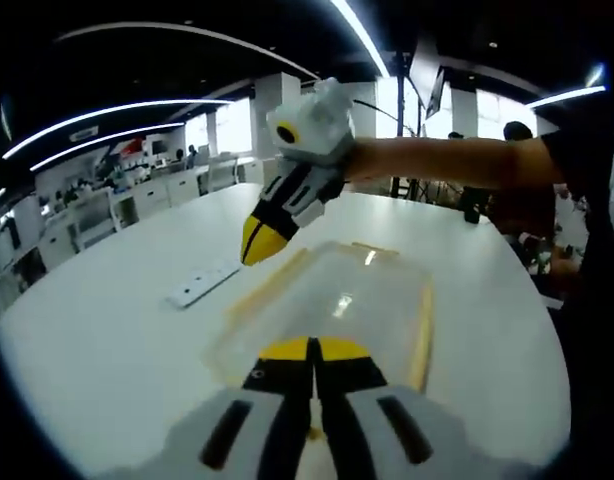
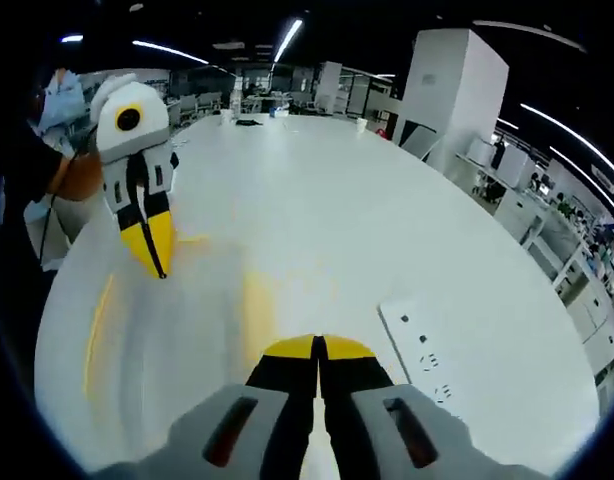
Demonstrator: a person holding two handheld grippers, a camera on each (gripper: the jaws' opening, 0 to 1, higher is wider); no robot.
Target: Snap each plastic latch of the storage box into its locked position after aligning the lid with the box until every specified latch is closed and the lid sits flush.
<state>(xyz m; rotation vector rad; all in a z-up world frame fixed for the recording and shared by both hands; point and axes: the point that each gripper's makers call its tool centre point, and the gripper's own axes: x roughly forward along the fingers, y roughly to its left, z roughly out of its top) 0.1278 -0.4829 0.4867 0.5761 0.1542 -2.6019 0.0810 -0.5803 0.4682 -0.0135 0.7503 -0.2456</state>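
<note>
Clear storage box [image 1: 337, 305] with lid on sits on the white table [image 1: 107, 340], yellow latches along its long sides. Left gripper [image 1: 314, 349] at the near end of the box, jaws pressed together, nothing between them; its tip rests over the lid edge. Right gripper [image 1: 262, 240] comes in from the far side, jaws together too, tip at the latch [image 1: 272, 280] on one long edge. A power strip [image 1: 202, 283] lies just beside the box.

Step in hand, by my reading: pressing a side latch down. Whether it has clicked home, cannot tell. Next move likely calls for steadying the lid, then pushing each remaining latch [image 1: 421, 330] flush.
</note>
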